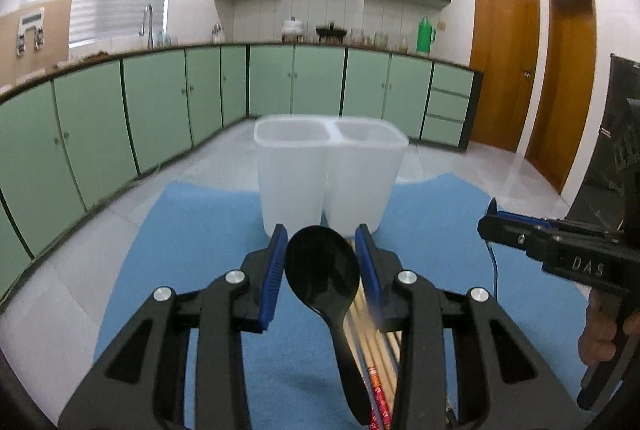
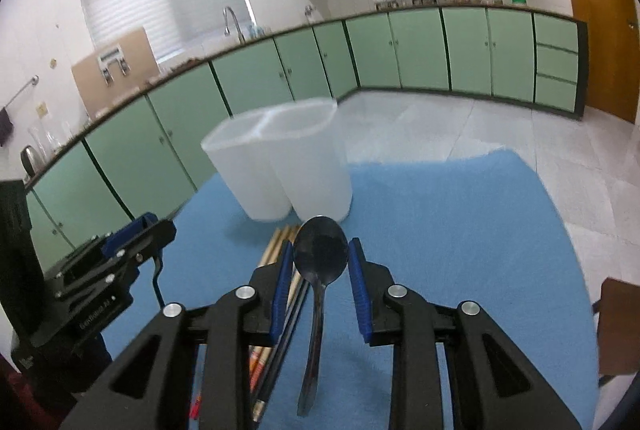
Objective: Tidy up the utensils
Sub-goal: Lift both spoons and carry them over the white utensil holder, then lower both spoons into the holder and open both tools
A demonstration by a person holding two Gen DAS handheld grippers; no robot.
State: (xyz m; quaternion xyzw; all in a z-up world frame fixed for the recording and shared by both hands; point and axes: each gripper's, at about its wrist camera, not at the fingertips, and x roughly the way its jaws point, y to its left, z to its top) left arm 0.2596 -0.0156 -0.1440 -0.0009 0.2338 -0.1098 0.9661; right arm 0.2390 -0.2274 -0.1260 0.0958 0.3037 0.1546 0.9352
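Note:
My left gripper (image 1: 322, 235) is shut on the bowl of a black plastic spoon (image 1: 320, 270), lifted off the blue mat (image 1: 192, 250); its handle slants back under the gripper. My right gripper (image 2: 320, 246) is shut on the bowl of a metal spoon (image 2: 316, 330), handle hanging toward the camera. A translucent white two-compartment holder (image 1: 328, 170) (image 2: 280, 166) stands upright on the mat just beyond both grippers. Several chopsticks (image 1: 376, 350) (image 2: 276, 242) lie on the mat below the grippers. Each wrist view shows the other gripper at its edge: right gripper (image 1: 490, 218), left gripper (image 2: 152, 226).
The mat (image 2: 460, 230) covers a table whose far edge lies just behind the holder, with tiled floor and green cabinets (image 1: 280, 82) beyond. A hand (image 1: 600, 334) grips the right gripper's handle. A brown object (image 2: 620, 326) sits at the mat's right edge.

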